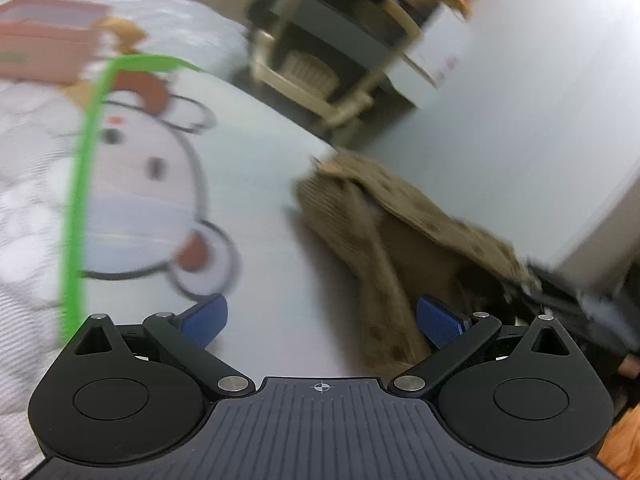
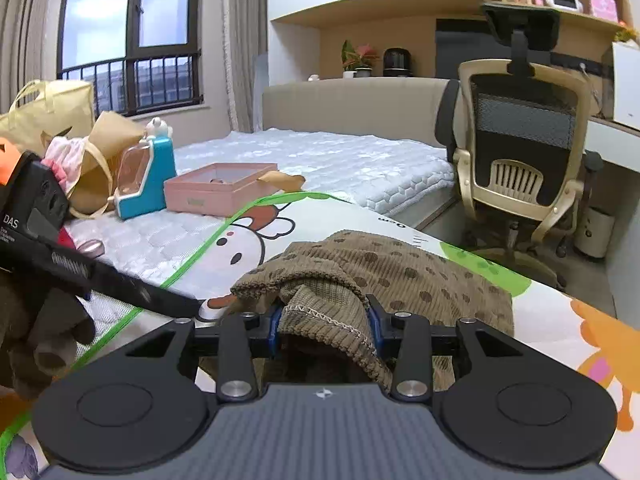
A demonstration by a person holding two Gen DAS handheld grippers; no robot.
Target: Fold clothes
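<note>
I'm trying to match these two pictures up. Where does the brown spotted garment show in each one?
Left wrist view: brown spotted garment, right of centre, blurred, reaching down toward the open left tool.
Right wrist view: garment, lower centre, its hem pinched in the right tool.
Shared landmark: the cartoon mat with the green border.

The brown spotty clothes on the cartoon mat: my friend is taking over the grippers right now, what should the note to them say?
Right gripper: shut on a bunched edge of the brown spotted garment.
Left gripper: open, holding nothing, beside the garment; that view is blurred.
The garment lies crumpled on the cartoon mat on the bed, with the pink box behind it.
Done: one edge gripped.
Left: probably grip a second edge with the left gripper, spread the garment flat, then fold it.
</note>
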